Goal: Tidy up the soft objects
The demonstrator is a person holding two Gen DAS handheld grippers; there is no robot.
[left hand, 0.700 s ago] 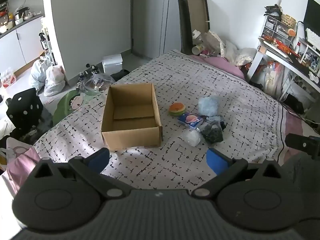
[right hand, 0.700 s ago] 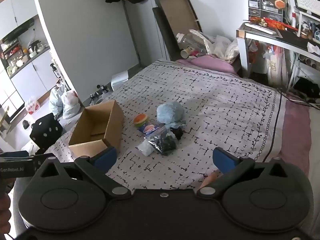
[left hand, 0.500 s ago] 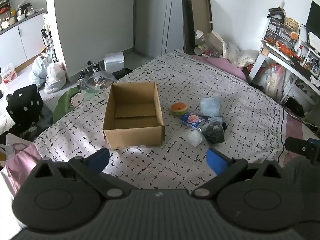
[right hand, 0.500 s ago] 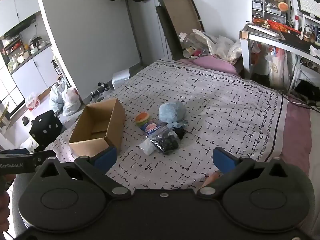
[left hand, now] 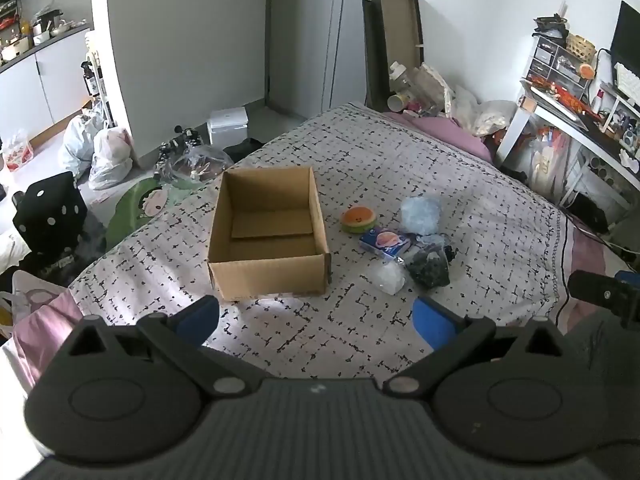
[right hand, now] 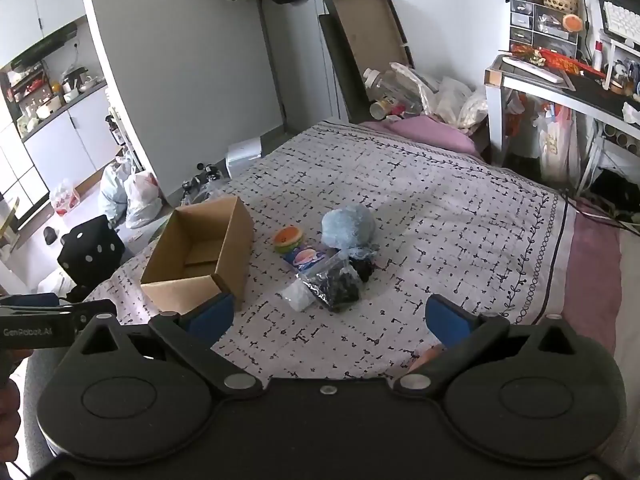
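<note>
An empty cardboard box point(left hand: 268, 236) point(right hand: 200, 256) stands open on the patterned bed. To its right lies a small heap: an orange and green round plush point(left hand: 358, 220) point(right hand: 288, 239), a fluffy light blue bundle point(left hand: 420, 213) point(right hand: 349, 227), a blue printed packet point(left hand: 385, 243) point(right hand: 306, 258), a clear bag of dark stuff point(left hand: 429, 268) point(right hand: 334, 286) and a small white bag point(left hand: 388, 278) point(right hand: 298, 298). My left gripper point(left hand: 316, 320) hovers open in front of the box. My right gripper point(right hand: 329, 318) hovers open in front of the heap. Neither holds anything.
The bedspread point(left hand: 400, 160) reaches far back to a pink pillow point(right hand: 432, 136). A desk with clutter point(right hand: 560, 80) stands at the right. On the floor at the left are plastic bags point(left hand: 104, 152), a black dotted cube point(left hand: 52, 212) and a white box point(left hand: 228, 124).
Both views have tilted slightly so the box and heap sit a little lower in the pictures. Both grippers stay open and empty.
</note>
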